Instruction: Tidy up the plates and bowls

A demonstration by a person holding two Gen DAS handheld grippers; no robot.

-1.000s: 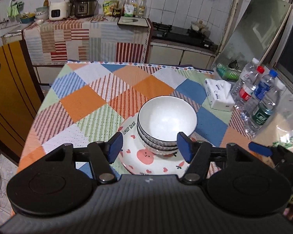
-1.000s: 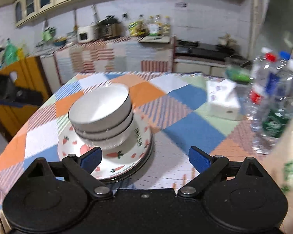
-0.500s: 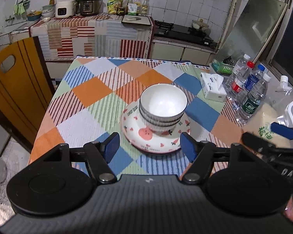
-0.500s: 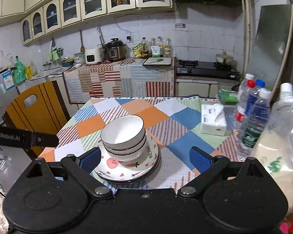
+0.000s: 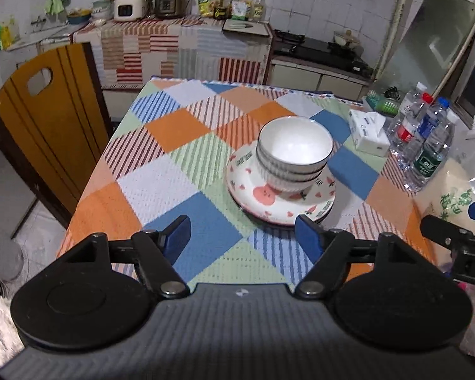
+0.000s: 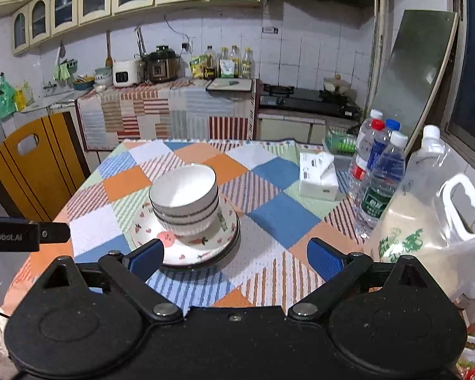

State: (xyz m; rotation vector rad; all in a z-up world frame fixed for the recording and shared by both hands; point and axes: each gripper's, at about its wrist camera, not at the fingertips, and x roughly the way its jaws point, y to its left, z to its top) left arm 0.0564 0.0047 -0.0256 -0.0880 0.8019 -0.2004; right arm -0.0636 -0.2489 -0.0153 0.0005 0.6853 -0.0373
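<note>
While the left gripper (image 5: 242, 232) hangs over the near edge of the bench (image 5: 161, 171), its blue pads have just been spreading apart with nothing between them — released. In the left wrist view, a stack of white bowls (image 5: 294, 153) sits nested on flowered plates (image 5: 280, 199) at about one o'clock from the gripper, apart from it. A tissue pack (image 5: 369, 133) and water bottles (image 5: 427, 148) stand towards two o'clock, a wooden chair (image 5: 47, 120) at ten.

In the right wrist view, the right gripper (image 6: 236, 258) is likewise spread wide and empty. The bowls (image 6: 185, 199) rest on the plates (image 6: 190, 247) at eleven o'clock — its left pad just in front of the plate rim. The bottles (image 6: 380, 174) and a large plastic jug (image 6: 427, 215) crowd two o'clock.
</note>
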